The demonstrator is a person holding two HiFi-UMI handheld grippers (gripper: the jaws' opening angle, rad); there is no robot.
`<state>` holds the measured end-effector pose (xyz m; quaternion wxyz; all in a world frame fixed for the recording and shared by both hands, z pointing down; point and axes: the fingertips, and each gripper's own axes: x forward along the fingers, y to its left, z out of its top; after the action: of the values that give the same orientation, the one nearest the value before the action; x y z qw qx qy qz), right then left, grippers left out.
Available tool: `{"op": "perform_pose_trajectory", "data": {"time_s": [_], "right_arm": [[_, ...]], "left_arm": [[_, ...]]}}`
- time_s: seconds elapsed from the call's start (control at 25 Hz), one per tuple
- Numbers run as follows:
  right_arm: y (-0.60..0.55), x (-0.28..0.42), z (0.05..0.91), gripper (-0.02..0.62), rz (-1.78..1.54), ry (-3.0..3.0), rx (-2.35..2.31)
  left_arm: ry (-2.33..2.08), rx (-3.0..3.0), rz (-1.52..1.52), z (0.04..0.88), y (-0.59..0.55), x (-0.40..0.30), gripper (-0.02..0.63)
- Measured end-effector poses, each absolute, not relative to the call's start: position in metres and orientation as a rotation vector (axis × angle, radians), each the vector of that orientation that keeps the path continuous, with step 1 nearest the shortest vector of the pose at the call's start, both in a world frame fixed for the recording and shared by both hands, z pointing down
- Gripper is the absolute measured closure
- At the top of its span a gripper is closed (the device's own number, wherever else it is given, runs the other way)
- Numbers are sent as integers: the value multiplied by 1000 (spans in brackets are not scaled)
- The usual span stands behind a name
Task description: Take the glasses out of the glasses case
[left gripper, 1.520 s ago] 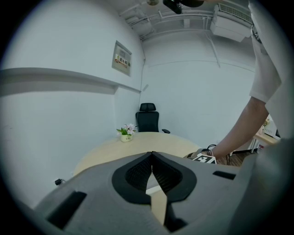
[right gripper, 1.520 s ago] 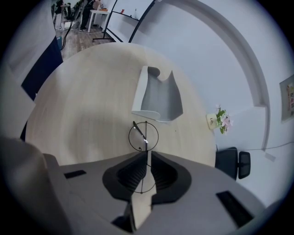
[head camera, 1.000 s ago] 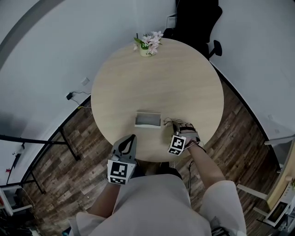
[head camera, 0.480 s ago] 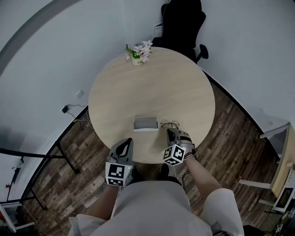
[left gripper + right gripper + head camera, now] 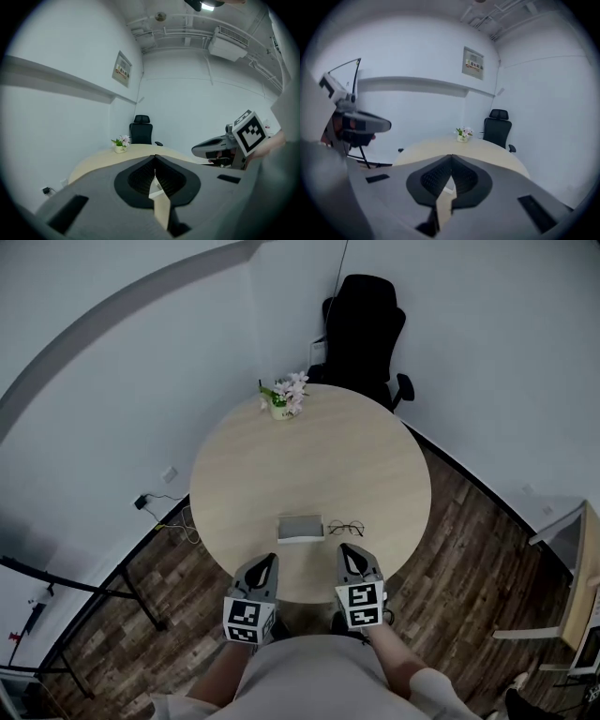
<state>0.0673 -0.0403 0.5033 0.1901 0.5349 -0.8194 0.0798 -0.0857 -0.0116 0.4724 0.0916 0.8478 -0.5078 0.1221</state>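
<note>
Your right gripper sits lower centre, jaws pressed together, empty. The glasses lie on the table just above its tip, right of the glasses case; left gripper closed too.

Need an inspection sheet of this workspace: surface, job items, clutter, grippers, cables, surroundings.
Surface: round light wood table.
Job's things: glasses case near the front edge; glasses on the table just right of it, outside the case.
Clutter: flower pot at the far edge.
Grippers: left hand-held gripper and right hand-held gripper over the near edge, both shut, empty.
Cables: cable with plug on the floor left of the table.
Surroundings: black office chair behind the table; wood floor.
</note>
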Motion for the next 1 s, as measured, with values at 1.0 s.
{"op": "perform_pose_trajectory", "data": {"time_s": [1.0], "right_arm": [[-2, 70, 438, 583, 426, -2503, 1636]], "left_arm": [[-1592, 2515, 224, 428, 5, -71, 597]]}}
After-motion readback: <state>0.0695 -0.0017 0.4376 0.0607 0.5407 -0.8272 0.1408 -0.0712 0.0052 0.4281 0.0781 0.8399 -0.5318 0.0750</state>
